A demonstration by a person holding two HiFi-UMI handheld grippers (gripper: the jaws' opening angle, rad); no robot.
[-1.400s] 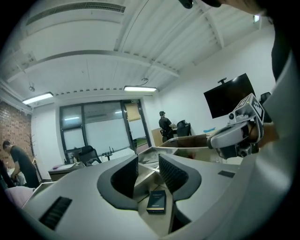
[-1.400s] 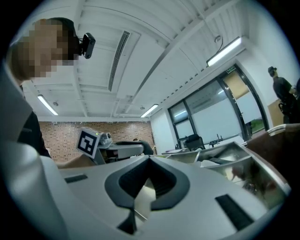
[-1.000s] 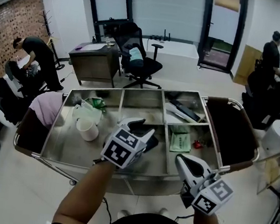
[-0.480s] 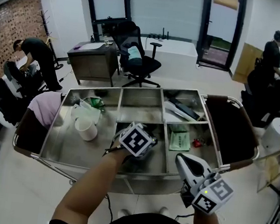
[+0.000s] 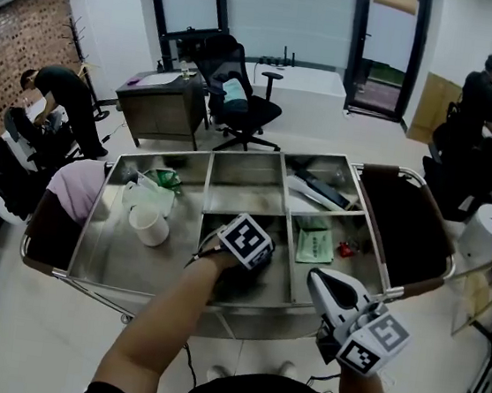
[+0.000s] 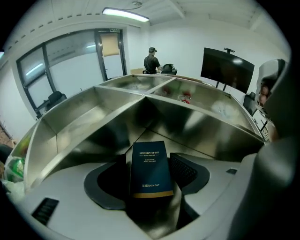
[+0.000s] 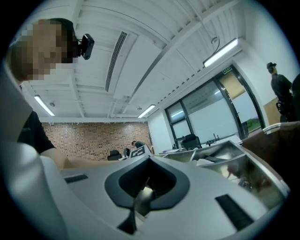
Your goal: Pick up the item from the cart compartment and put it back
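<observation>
Since one second earlier, the left gripper (image 6: 151,168) has dropped from above the cart (image 5: 118,260) into the cart's front middle compartment, and the dark blue box (image 6: 150,161) has gone down with it. We see that box resting on the steel floor of this compartment, between the left jaws. These jaws are opening: a gap shows between the box and the right-hand pad, and the box seems to be no longer clamped. We cannot tell whether the box stands upright or leans. The right gripper (image 5: 330,291) hovers just outside the cart's near rim, toward its right end. Its jaws are together and there is nothing between them. A white cup (image 5: 148,224) stands in the cart's large left compartment. A green packet (image 5: 316,242) lies in the cart's front right compartment. Beyond the cart's far side stands a black office chair (image 5: 240,101).
</observation>
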